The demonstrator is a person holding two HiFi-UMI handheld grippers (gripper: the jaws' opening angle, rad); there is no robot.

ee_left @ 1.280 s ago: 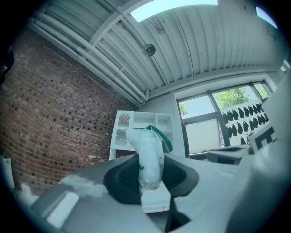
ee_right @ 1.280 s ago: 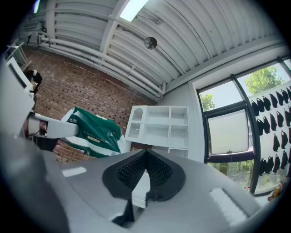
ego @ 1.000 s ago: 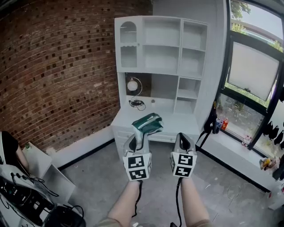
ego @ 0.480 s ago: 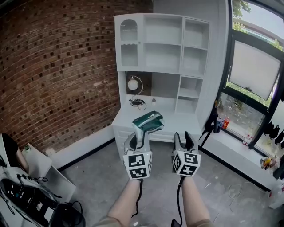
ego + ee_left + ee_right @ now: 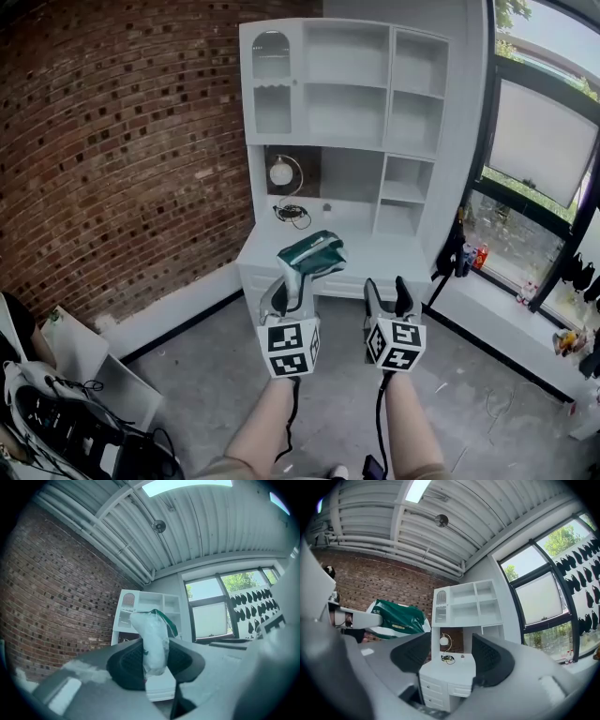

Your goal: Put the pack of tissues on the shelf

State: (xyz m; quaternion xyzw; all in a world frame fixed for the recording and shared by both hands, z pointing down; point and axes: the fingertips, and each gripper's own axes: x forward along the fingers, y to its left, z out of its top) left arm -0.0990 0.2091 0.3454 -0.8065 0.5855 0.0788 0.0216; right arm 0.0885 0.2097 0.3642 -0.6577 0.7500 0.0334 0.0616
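Two grippers are out in front of you, side by side and apart. Your left gripper (image 5: pixel 289 292) is clamped on the soft green-and-white plastic pack of tissues (image 5: pixel 311 258). The pack sticks up out of the jaws, leaning to the right, in the air and well short of the furniture. Your right gripper (image 5: pixel 386 289) has just been opening its jaws. They now stand wide with nothing between them.

Straight ahead stands the tall white shelf unit (image 5: pixel 347 103) with open compartments, set on a white desk top (image 5: pixel 375 251) with drawers below. That desk top juts out toward you, between the pack and the shelves. In the dark recess at the unit's lower left sit a round white globe lamp (image 5: pixel 279 174) and a coil of black cable (image 5: pixel 292 217).

A red brick wall (image 5: pixel 122 150) runs along the left, and a large black-framed window (image 5: pixel 539 141) fills the right, with small bottles (image 5: pixel 473 258) on its sill. Bare grey concrete floor (image 5: pixel 216 375) lies below your arms. Black equipment with tangled cables (image 5: pixel 56 422) crowds the lower left corner.
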